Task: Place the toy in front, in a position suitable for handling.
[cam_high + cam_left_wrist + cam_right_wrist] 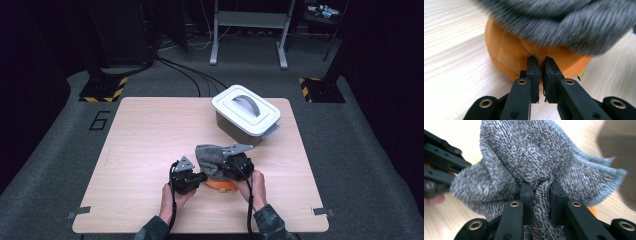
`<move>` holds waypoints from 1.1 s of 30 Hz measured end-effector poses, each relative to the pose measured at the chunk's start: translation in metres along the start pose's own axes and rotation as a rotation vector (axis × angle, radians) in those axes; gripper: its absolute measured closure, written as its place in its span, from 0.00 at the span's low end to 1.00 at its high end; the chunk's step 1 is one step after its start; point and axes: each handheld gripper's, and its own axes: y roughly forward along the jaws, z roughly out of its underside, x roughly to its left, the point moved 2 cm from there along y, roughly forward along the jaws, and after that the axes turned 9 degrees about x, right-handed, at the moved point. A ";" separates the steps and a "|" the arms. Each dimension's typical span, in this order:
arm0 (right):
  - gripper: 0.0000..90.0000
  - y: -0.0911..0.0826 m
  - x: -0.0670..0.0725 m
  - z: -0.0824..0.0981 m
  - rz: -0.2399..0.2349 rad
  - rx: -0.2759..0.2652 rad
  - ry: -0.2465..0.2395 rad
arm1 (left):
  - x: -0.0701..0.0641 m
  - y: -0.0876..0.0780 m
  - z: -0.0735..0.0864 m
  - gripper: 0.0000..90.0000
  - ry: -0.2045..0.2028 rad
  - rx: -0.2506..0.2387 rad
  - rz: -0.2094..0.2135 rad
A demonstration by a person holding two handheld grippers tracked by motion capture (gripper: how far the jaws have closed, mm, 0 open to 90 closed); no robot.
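Between the two tools, near the counter's front edge: soft orange item under a grey cloth, each pinched separately.

Left tool [539, 65] was pressed together on a fold of the orange plush item [509, 53]; right tool [541, 188] was pinching a gathered ridge of the grey knitted cloth [536, 152] draped over it. Both things appeared light, limp and non-fragile; the knit should offer good friction, so a bunched fold is judged the best hold, though it may stretch before lifting. Both hands [176, 196] came in low from the front edge of the counter [145, 135], tools pointing inward toward each other, the lidded bin [246, 112] well behind.
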 end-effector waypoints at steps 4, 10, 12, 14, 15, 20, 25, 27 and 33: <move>0.84 -0.014 -0.019 0.017 0.052 0.009 0.049 | -0.002 0.000 -0.001 0.94 0.006 -0.006 -0.009; 0.85 -0.006 -0.033 0.033 0.039 0.005 0.091 | -0.005 -0.002 -0.005 0.54 0.050 0.000 -0.031; 0.84 -0.004 -0.034 0.030 0.021 0.005 0.107 | -0.005 0.001 -0.005 0.49 0.076 0.024 -0.016; 0.84 -0.002 -0.032 0.024 0.040 0.013 0.102 | -0.005 0.004 -0.006 0.75 0.100 0.032 -0.040; 0.84 -0.002 -0.032 0.023 0.045 0.012 0.098 | -0.003 0.004 -0.006 0.81 0.069 0.019 -0.040; 0.84 -0.020 -0.019 0.009 0.070 -0.028 0.055 | 0.000 -0.001 -0.007 0.94 -0.022 0.012 -0.004; 0.84 -0.019 0.019 -0.013 0.117 0.042 -0.070 | 0.001 -0.008 -0.021 0.95 -0.012 0.038 -0.003; 0.85 -0.011 0.014 -0.012 0.125 0.054 -0.084 | 0.000 -0.006 -0.019 0.95 -0.019 0.039 -0.014; 0.85 0.010 -0.015 -0.016 -0.019 0.042 0.031 | -0.001 0.001 -0.006 0.47 0.072 0.029 -0.075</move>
